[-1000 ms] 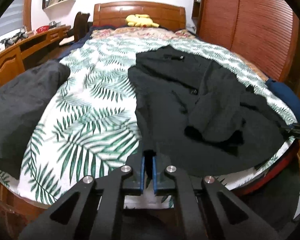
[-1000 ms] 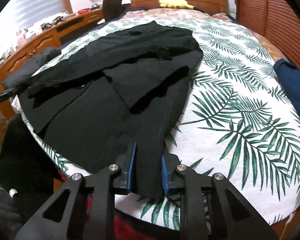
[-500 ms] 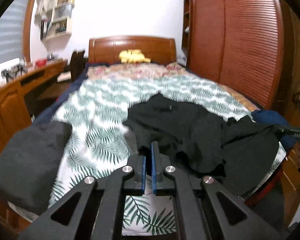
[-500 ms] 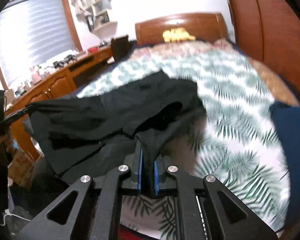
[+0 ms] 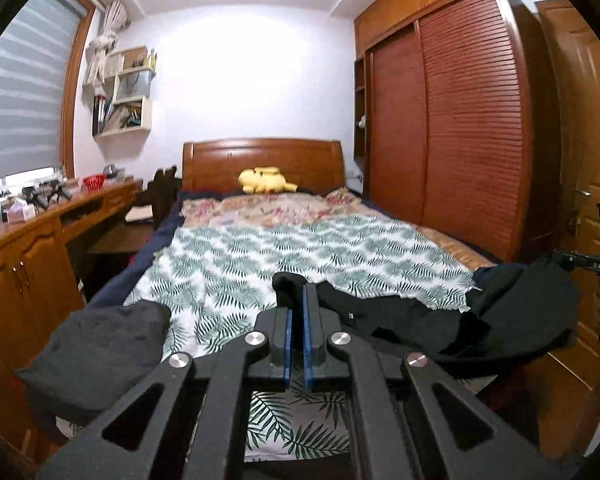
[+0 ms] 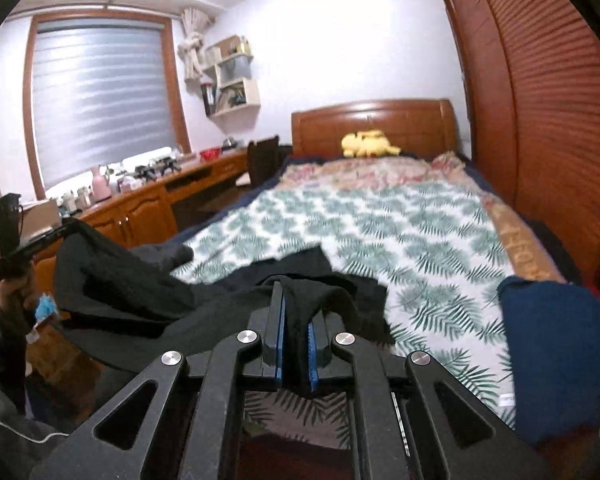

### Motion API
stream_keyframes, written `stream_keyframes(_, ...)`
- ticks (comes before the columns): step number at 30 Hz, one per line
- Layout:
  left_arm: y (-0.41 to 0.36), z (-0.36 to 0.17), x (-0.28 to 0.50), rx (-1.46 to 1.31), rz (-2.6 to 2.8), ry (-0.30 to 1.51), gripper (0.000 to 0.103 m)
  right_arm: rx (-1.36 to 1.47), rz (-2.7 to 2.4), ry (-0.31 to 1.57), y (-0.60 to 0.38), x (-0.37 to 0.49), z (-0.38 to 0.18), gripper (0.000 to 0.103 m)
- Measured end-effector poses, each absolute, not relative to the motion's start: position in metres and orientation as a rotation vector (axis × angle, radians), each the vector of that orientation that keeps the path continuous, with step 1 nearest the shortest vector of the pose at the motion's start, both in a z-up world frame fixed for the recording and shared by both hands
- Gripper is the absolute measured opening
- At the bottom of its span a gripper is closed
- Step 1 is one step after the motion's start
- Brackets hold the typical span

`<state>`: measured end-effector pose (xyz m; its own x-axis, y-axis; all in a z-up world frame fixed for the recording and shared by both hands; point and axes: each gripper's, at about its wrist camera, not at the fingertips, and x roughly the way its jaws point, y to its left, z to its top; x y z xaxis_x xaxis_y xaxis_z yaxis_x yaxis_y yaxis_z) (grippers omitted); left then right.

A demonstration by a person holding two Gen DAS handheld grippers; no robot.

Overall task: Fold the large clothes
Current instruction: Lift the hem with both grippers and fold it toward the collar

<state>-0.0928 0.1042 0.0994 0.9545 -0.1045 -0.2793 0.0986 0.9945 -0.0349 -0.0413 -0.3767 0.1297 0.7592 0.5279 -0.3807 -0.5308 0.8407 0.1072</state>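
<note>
at the foot of the bed, left wrist view: left gripper (image 5: 296,312) pressed together on a black garment (image 5: 512,320) edge; since a second ago the cloth has come up off the leaf-print bedspread (image 5: 300,248).
meaning: hem raised, probably to carry over for a fold.
right wrist view: right gripper (image 6: 296,320) pinching the garment's other corner, which drapes over its tips; earlier its tongs were wider.
hidden: collar end blurred; grey clothes pile (image 5: 96,352) cut off.
</note>
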Motion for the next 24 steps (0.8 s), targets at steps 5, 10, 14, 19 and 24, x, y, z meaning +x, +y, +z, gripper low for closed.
stream_keyframes(5,0.102,0.085,-0.084,0.016,-0.037,0.321,0.002,-0.022,0.616,0.425,-0.377,-0.043,0.134,0.006)
stream_keyframes(10,0.103,0.045,-0.031,-0.012,-0.059,0.434,0.002,-0.065,0.606,0.524,-0.356,-0.003,0.092,0.006)
stream_keyframes(14,0.102,0.022,0.031,0.015,-0.054,0.507,0.002,-0.078,0.59,0.598,-0.344,0.046,0.046,0.006)
stream_keyframes(19,0.1,0.013,0.103,0.025,-0.024,0.528,0.002,-0.101,0.511,0.656,-0.337,0.126,-0.003,0.006)
stream_keyframes(24,0.102,0.007,0.171,0.011,0.028,0.534,0.002,-0.148,0.413,0.646,-0.334,0.208,-0.017,0.006)
